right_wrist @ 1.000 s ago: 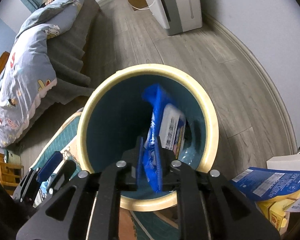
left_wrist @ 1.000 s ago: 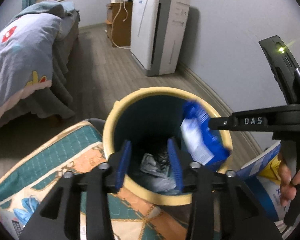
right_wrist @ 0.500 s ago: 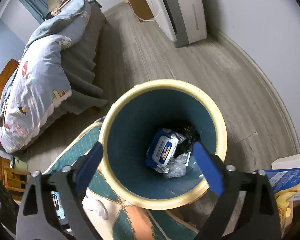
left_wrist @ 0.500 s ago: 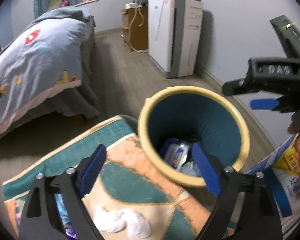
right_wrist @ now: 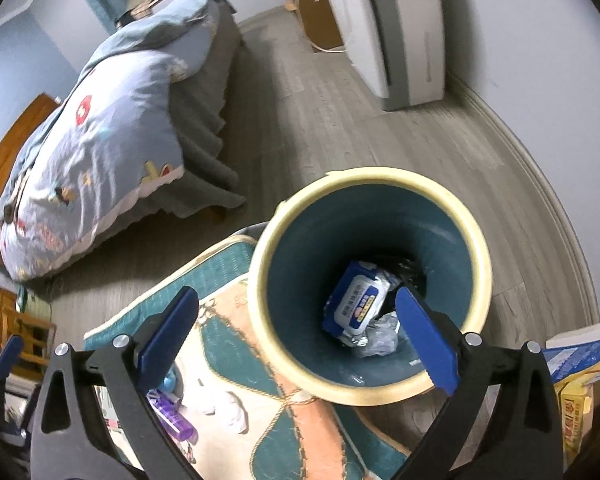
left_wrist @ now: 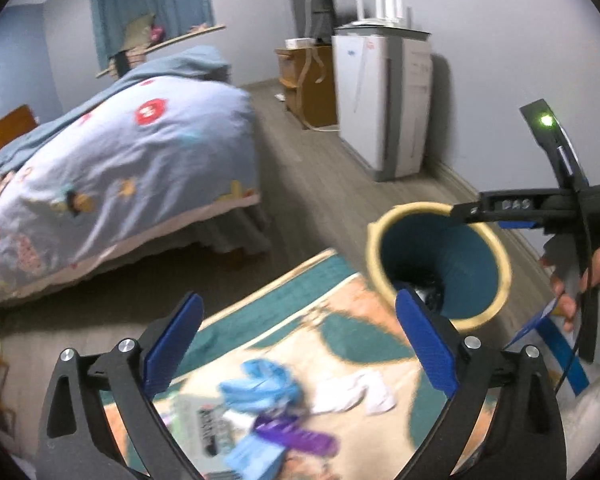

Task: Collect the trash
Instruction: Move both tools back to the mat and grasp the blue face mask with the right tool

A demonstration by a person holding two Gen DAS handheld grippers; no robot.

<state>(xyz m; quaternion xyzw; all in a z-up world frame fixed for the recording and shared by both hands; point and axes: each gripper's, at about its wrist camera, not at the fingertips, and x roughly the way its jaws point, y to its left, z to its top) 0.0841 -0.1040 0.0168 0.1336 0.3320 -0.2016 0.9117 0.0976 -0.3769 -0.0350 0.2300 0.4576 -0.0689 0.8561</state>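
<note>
Round bin (right_wrist: 370,280) here, smooth teal wall inside, thick cream rim, standing at the corner of a patterned teal-and-peach rug (right_wrist: 300,432) on grey plank flooring. Looking straight down from the right wrist view, a glossy blue-and-white wipes packet (right_wrist: 356,300) lies at the bottom on crumpled silvery wrappers (right_wrist: 380,338). The left wrist view barely sees into the bin (left_wrist: 440,264), only a dark scrap of its contents, but it shows the rug's litter better: a crumpled white tissue (left_wrist: 356,394), a soft light-blue wad (left_wrist: 260,386), a purple wrapper (left_wrist: 296,436), all blurred. It also catches the right gripper (left_wrist: 516,216) side-on above the rim, a hand (left_wrist: 592,276) on its handle. Left gripper (left_wrist: 298,348) fingers are opening to full spread, nothing between them; right gripper (right_wrist: 298,340) fingers likewise opening wide and empty over the bin's near rim.
</note>
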